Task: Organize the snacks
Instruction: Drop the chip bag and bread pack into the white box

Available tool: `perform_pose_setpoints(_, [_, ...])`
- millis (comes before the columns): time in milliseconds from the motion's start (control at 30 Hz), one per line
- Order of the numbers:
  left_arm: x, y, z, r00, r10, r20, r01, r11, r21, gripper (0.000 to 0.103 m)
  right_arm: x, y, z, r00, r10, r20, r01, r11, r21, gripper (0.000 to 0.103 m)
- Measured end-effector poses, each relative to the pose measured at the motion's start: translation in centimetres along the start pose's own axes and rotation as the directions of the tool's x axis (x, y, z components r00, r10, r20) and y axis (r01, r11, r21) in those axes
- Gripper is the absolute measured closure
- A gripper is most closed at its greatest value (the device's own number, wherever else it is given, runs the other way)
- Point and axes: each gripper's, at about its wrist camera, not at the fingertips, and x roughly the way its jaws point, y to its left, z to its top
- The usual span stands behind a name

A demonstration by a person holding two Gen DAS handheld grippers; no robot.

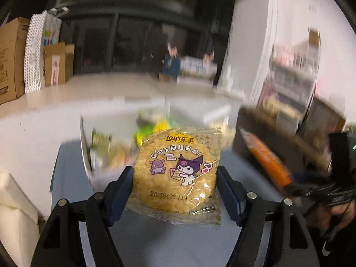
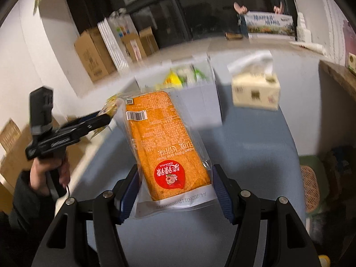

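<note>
A clear Lay's packet (image 1: pixel 178 155) of pale yellow snack with purple cartoon figures stands upright between the blue pads of my left gripper (image 1: pixel 174 178), which is shut on its sides above the blue-grey table (image 1: pixel 73 178). My right gripper (image 2: pixel 176 171) is shut on the lower end of a long orange snack packet (image 2: pixel 160 138) with a red round logo, held over the same table. The right wrist view also shows the left gripper (image 2: pixel 104 115) at the left with its yellow packet (image 2: pixel 111 104). Behind both stands a clear box (image 2: pixel 200 102) holding several green and yellow snacks.
A tissue box (image 2: pixel 255 91) sits right of the clear box. Cardboard boxes (image 2: pixel 93 55) line the wall at the back left. A green stool with a wicker top (image 2: pixel 310 187) stands off the table's right edge. A dark shelf edge (image 2: pixel 338 75) is at the far right.
</note>
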Motion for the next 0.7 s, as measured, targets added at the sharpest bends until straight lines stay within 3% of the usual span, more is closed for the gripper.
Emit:
perform_pose_setpoints(100, [1.1,0.8,3.9,0.998,0.04,0.05,-0.041,0.999,0.011,0.025,1.2,-0.1,3.9,0.997,0.004,0.077,-0.006,1.0,0.026,0.035])
perform_pose_setpoints(267, [4.4,2.9,9.1,0.997,0.067,0.048,-0.066,0.998,-0.017,0.025,6.0,-0.4,11.0,0.996,-0.005,0.093,-0.001,0.998,0.067,0.035])
perform_pose_setpoints(400, [7.8,4.7,10.9,0.995,0.103,-0.008,-0.103,0.995,-0.016,0.025,11.1,-0.6,15.5,0.997,-0.051,0.063,0.045,0.995,0.085,0.035])
perform_pose_setpoints(567, [12.3,6.2,11.5,0.985,0.156,-0.078,-0.158,0.987,-0.015,0.024,15.5,-0.7,18.4,0.998,-0.056,0.015,0.054,0.992,0.11,0.035])
perform_pose_setpoints(600, [12.8,6.6,11.3,0.981,0.165,-0.101,-0.169,0.985,-0.025,0.019,16.2,-0.6,18.7,0.998,-0.06,0.004,0.06,0.992,0.111,0.033])
perform_pose_setpoints(633, [13.6,7.2,11.1,0.975,0.179,-0.134,-0.186,0.982,-0.04,0.012,16.8,-0.7,19.0,0.999,-0.047,0.001,0.047,0.992,0.118,0.027])
perform_pose_setpoints(667, [14.3,7.8,10.7,0.968,0.189,-0.166,-0.201,0.978,-0.06,0.0,17.3,-0.6,19.1,1.0,-0.023,0.0,0.023,0.992,0.124,0.011])
perform_pose_setpoints(700, [14.8,8.3,10.2,0.966,0.187,-0.181,-0.203,0.977,-0.073,0.0,18.0,-0.5,19.2,1.0,-0.016,-0.009,0.017,0.993,0.121,0.0])
